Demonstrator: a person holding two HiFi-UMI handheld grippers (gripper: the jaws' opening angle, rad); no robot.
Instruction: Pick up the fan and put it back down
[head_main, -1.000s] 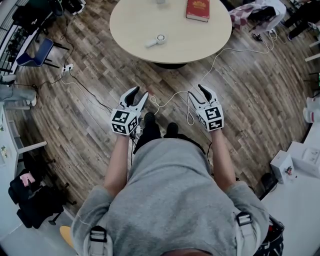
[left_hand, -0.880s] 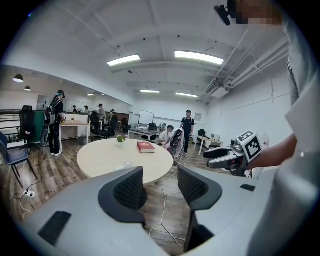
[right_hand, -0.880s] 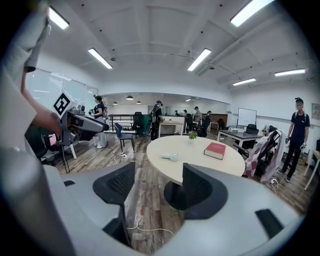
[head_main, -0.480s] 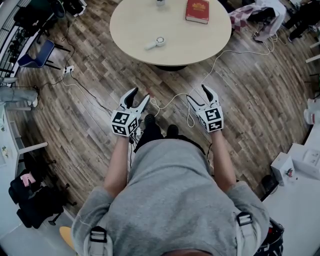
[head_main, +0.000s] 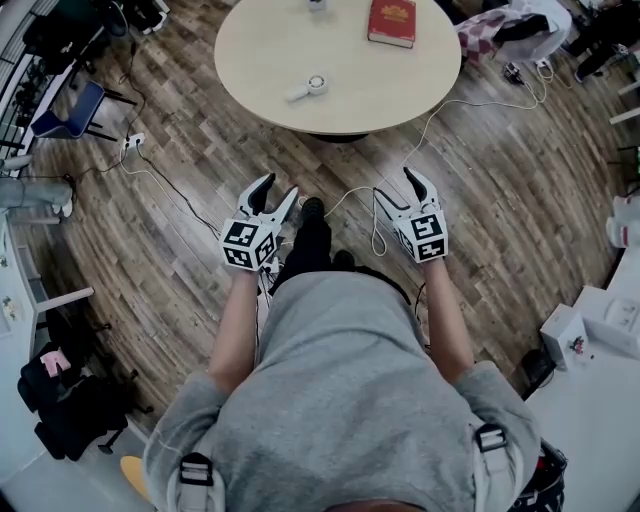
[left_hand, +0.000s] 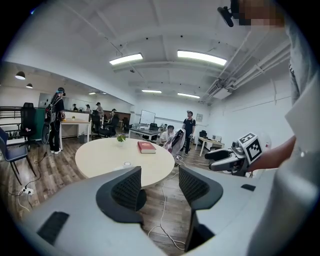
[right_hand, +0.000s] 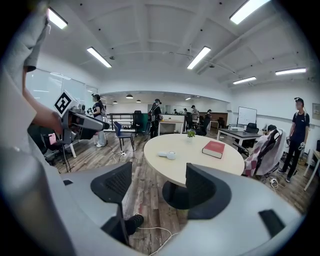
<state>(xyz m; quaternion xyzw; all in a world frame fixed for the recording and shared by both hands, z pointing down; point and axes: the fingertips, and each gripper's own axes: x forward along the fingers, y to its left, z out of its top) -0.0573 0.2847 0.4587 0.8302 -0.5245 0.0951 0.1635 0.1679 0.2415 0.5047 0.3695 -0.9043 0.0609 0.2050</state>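
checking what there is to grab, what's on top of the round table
On the round table lie a white fan, a red book and a small potted plant at the far edge. What lies under the book cannot be seen.

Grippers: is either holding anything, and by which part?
Nothing is held. The left gripper and right gripper have just been opening their jaws, empty; the fan lies untouched on the round table.

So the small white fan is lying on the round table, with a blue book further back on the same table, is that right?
Not quite: the book is red, not blue, as the head view shows. The rest holds: the small white fan lies on the round table, and the book lies further back on the same table.
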